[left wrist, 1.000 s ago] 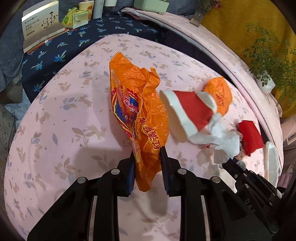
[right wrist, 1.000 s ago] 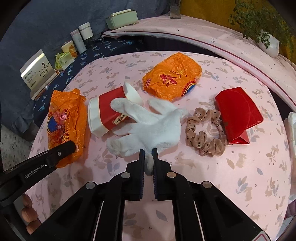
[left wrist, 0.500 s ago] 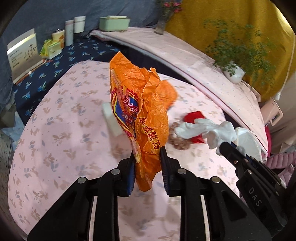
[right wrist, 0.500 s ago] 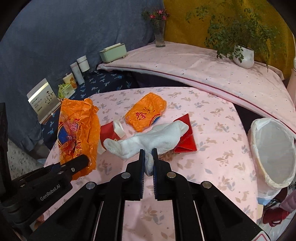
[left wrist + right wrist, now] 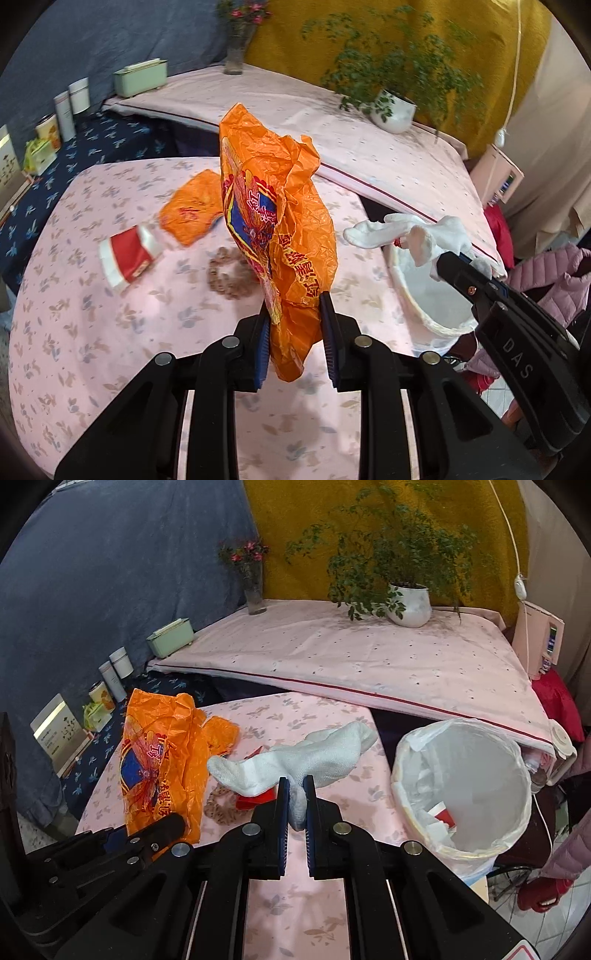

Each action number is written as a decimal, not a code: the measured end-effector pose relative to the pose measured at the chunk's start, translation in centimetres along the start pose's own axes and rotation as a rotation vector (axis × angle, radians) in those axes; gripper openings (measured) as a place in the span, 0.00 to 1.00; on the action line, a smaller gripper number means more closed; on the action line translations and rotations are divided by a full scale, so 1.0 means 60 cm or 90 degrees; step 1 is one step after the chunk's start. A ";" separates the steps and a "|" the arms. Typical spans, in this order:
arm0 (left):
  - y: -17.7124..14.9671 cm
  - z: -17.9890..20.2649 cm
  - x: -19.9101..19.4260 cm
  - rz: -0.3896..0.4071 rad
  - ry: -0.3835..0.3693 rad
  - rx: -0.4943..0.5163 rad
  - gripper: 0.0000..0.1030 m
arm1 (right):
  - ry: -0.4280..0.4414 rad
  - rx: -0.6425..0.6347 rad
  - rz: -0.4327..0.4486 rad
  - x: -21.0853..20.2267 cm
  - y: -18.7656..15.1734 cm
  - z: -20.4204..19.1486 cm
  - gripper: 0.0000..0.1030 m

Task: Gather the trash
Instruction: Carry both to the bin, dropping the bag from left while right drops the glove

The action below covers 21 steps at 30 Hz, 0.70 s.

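My left gripper (image 5: 294,306) is shut on a crumpled orange plastic bag (image 5: 275,221), which hangs in the air above the pink table; the same orange bag (image 5: 159,764) shows at the left of the right wrist view. My right gripper (image 5: 296,788) is shut on a white glove (image 5: 295,760), lifted clear of the table. In the left wrist view the white glove (image 5: 413,230) hangs over the rim of the lined trash bin (image 5: 402,291). The trash bin (image 5: 406,771) stands open beside the table's right edge, with some scraps inside.
On the pink table (image 5: 92,332) lie a second orange bag (image 5: 192,210), a crushed red and white paper cup (image 5: 127,258) and a brown beaded ring (image 5: 229,277). A red packet (image 5: 255,799) peeks out under the glove. A potted plant (image 5: 410,602) and a vase (image 5: 255,590) stand on the far shelf.
Both grippers have risen and swung right toward the bin, carrying the orange bag and the glove off the table. The bin has come into view.
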<state>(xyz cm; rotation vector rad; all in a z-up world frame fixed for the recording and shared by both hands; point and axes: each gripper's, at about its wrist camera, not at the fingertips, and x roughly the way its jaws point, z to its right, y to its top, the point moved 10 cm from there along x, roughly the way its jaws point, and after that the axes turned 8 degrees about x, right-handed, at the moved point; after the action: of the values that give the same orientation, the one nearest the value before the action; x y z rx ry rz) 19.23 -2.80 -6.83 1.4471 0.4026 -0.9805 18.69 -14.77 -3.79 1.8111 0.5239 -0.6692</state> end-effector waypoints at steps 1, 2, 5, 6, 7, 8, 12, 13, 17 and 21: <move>0.002 0.013 0.003 -0.001 -0.005 0.006 0.23 | -0.004 0.005 0.003 -0.003 0.003 0.014 0.07; 0.005 0.027 0.007 -0.003 -0.010 0.013 0.23 | -0.010 0.011 0.006 -0.005 0.008 0.029 0.07; 0.013 0.065 0.018 -0.007 -0.023 0.034 0.23 | -0.026 0.030 0.014 -0.012 0.018 0.074 0.07; 0.016 0.081 0.023 -0.007 -0.028 0.042 0.23 | -0.031 0.036 0.017 -0.014 0.022 0.088 0.07; 0.018 0.094 0.026 -0.008 -0.033 0.049 0.23 | -0.036 0.043 0.020 -0.017 0.025 0.104 0.07; 0.021 0.108 0.031 -0.008 -0.038 0.058 0.23 | -0.042 0.050 0.023 -0.019 0.028 0.118 0.07; 0.035 0.168 0.051 -0.008 -0.058 0.097 0.23 | -0.066 0.075 0.029 -0.025 0.037 0.178 0.07; 0.038 0.183 0.055 -0.010 -0.064 0.104 0.23 | -0.072 0.080 0.031 -0.027 0.037 0.190 0.07; 0.049 0.241 0.076 -0.015 -0.086 0.136 0.23 | -0.092 0.105 0.033 -0.028 0.040 0.243 0.07; 0.063 0.291 0.098 -0.019 -0.102 0.160 0.23 | -0.110 0.121 0.035 -0.028 0.044 0.285 0.07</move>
<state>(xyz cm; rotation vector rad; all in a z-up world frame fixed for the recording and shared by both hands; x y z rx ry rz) 19.89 -21.61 -6.37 1.5766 0.1886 -1.1941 15.88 -31.85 -5.25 1.9152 0.3023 -0.8520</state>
